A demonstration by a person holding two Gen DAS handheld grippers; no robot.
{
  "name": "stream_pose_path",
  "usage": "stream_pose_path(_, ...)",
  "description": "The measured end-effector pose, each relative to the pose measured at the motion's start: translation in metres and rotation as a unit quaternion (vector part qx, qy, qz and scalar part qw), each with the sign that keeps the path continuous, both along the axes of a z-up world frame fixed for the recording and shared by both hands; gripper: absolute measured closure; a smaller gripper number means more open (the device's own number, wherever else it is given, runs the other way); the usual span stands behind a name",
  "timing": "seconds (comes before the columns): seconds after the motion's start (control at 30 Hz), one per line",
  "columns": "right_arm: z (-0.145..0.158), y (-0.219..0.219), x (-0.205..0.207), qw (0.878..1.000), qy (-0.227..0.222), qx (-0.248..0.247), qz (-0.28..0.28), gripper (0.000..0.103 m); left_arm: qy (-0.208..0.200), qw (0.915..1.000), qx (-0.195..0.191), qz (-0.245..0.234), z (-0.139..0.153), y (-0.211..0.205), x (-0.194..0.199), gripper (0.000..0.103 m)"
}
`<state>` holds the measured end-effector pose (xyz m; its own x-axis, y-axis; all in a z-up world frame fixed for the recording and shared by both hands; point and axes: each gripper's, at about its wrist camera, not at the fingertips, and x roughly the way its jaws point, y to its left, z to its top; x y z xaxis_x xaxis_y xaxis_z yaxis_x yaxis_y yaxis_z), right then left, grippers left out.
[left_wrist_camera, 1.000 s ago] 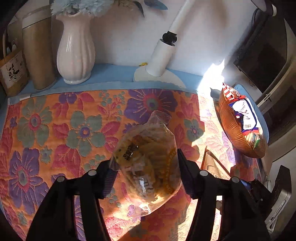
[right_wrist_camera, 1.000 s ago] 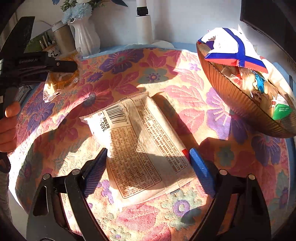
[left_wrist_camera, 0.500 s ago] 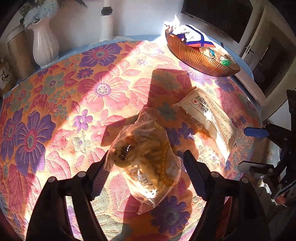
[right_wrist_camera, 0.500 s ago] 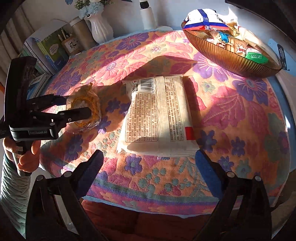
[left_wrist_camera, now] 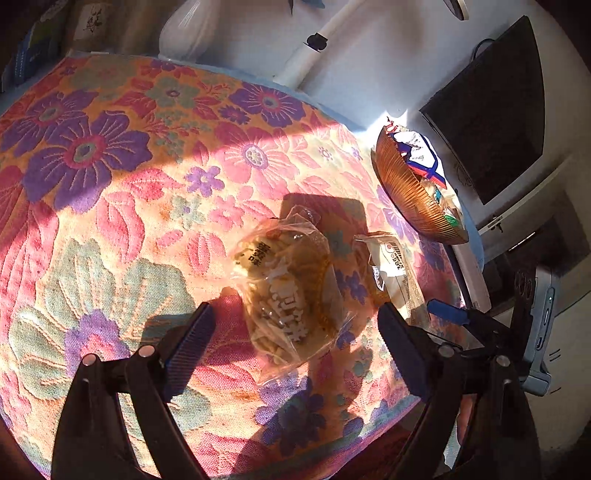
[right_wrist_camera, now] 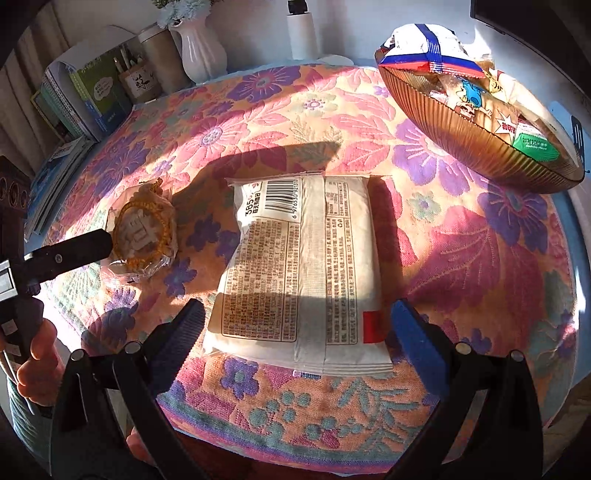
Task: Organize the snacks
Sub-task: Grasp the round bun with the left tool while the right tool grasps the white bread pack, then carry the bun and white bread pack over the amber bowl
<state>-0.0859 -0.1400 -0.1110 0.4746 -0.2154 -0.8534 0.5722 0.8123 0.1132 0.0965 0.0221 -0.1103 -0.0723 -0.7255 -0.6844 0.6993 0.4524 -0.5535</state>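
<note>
A clear bag of yellow snack sticks (left_wrist_camera: 288, 295) lies on the flowered tablecloth (left_wrist_camera: 110, 221). It sits between the jaws of my left gripper (left_wrist_camera: 295, 332), which are opening, and neither pad touches it. The same bag (right_wrist_camera: 144, 236) shows in the right wrist view beside a left finger (right_wrist_camera: 74, 251). A white flat packet (right_wrist_camera: 306, 266) lies printed side up near the table's front edge. My right gripper (right_wrist_camera: 299, 325) is open around its near end, pads apart from it. A ribbed brown bowl (right_wrist_camera: 461, 122) at the back right holds several snack packs.
A white vase (right_wrist_camera: 201, 44), a tan canister (right_wrist_camera: 159, 55), books (right_wrist_camera: 85, 92) and a white lamp base (right_wrist_camera: 303, 33) stand along the back. The bowl (left_wrist_camera: 413, 195) sits by the right edge, and a dark screen (left_wrist_camera: 491, 107) stands beyond it. A hand (right_wrist_camera: 33, 362) holds the left gripper.
The left gripper set the clear bag down on the cloth and let go, its jaws spreading wide. The right jaws widened and drew back toward the table's front edge.
</note>
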Motion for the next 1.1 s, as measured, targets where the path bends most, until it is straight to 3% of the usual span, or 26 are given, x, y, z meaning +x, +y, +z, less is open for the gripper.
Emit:
stream_pose_path(0.27,-0.012,-0.001,-0.009,0.999,-0.021,0.017,-0.02,0.003,-0.088,0.9943,0.032,-0.051,0.004,-0.068,-0.006,0.016)
stream_pose_path(0.4,-0.012,0.003,-0.007,1.0,-0.015,0.006,-0.022,0.003,-0.107,0.992,0.048,-0.046,0.003,-0.057,-0.012,0.014)
stream_pose_path(0.57,-0.017,0.007,0.005,0.999,-0.002,-0.041,-0.009,0.003,-0.132,0.9869,0.083,-0.042,-0.008,-0.036,-0.024,0.014)
stream_pose_path(0.7,-0.023,0.011,0.01,0.997,0.004,-0.078,-0.002,0.003,-0.179,0.9777,0.106,-0.028,-0.01,-0.048,-0.035,0.017)
stream_pose_path(0.77,-0.022,0.01,0.005,0.997,-0.01,-0.074,-0.007,0.006,-0.198,0.9734,0.113,-0.021,-0.01,-0.051,-0.039,0.02)
stream_pose_path(0.8,-0.021,0.011,0.001,0.997,-0.017,-0.079,-0.008,0.014,-0.208,0.9713,0.113,-0.018,-0.009,-0.051,-0.041,0.023)
stream_pose_path(0.83,-0.019,0.013,-0.001,0.996,-0.021,-0.088,-0.005,0.018,-0.214,0.9709,0.106,-0.021,-0.007,-0.049,-0.043,0.043)
stream_pose_path(0.87,-0.019,0.015,-0.002,0.995,-0.021,-0.096,0.0,0.019,-0.212,0.9717,0.101,-0.022,-0.003,-0.048,-0.045,0.048)
stream_pose_path(0.97,-0.017,0.019,-0.004,0.994,-0.024,-0.105,0.007,0.022,-0.238,0.9655,0.106,-0.012,0.007,-0.051,-0.051,0.05)
stream_pose_path(1.1,-0.004,0.02,-0.014,0.994,-0.045,-0.101,0.014,0.022,-0.238,0.9692,0.061,-0.023,0.033,-0.053,-0.058,0.05)
